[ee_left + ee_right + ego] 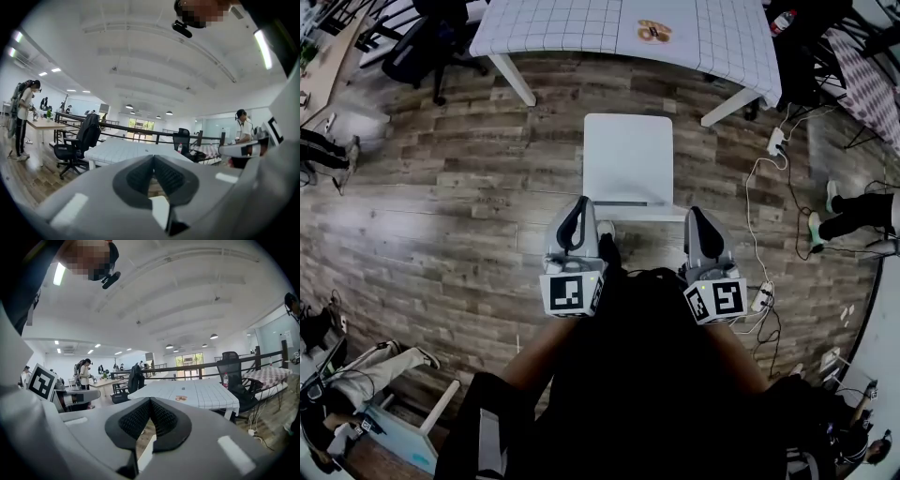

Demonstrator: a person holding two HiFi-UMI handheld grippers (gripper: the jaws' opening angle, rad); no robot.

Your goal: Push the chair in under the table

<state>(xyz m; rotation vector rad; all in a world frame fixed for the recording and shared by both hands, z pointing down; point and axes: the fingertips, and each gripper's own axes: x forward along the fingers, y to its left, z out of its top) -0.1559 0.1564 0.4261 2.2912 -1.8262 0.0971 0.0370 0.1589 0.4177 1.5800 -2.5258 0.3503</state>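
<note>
A white chair [628,164] stands on the wood floor just short of a white table [581,23] covered with a grid-patterned cloth. Its seat points toward the table and its back edge is nearest me. My left gripper [579,201] is shut at the chair's rear left corner. At the rear right corner my right gripper [697,212] is also shut. Whether either one touches the chair cannot be told. In the left gripper view the shut left gripper [153,157] faces the table [119,151]. In the right gripper view the shut right gripper [150,401] faces the table [187,392].
A small brown object [654,31] lies on the table. Black office chairs [422,42] stand at the far left. A power strip with cables [776,141] lies on the floor to the right, near a person's legs [853,214]. Other people stand at desks [23,117].
</note>
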